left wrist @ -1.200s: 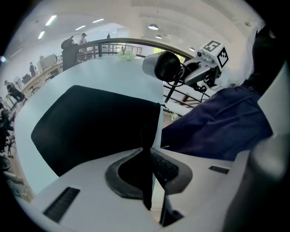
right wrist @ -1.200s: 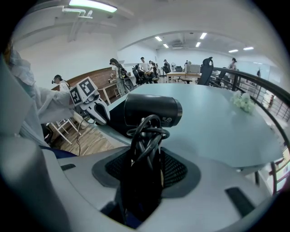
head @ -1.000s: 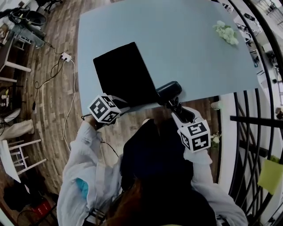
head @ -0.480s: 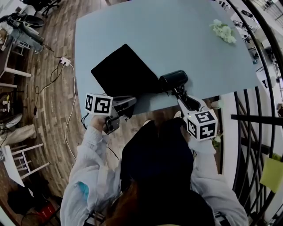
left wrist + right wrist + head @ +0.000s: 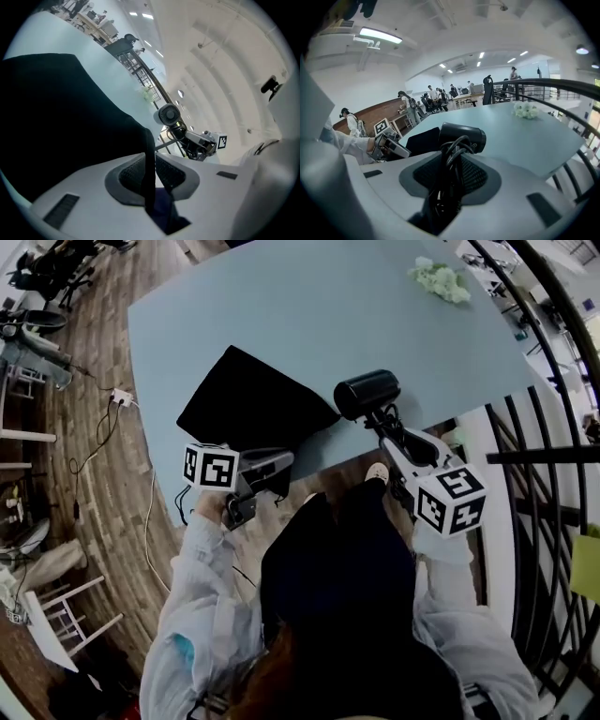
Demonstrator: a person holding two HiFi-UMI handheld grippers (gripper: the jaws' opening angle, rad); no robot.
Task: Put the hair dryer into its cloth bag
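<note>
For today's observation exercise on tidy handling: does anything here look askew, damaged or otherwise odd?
Nothing spilled or damaged. One oddity: the right gripper holds the hair dryer by its handle with the looped cord pinched in too.

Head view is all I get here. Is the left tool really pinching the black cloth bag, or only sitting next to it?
Observer: Pinching. In the left gripper view the left tool presses a fold of the black cloth bag between its pads, though its jaws have just opened slightly.
Operator: And the right tool?
Observer: The right gripper view shows the right tool clamped on the handle of the black hair dryer, with its coiled black cord caught in the grip too. Those jaws have just been closing.
Operator: Which end of the dryer faces the bag?
Observer: From the left gripper view, its round grilled end faces the left tool.
</note>
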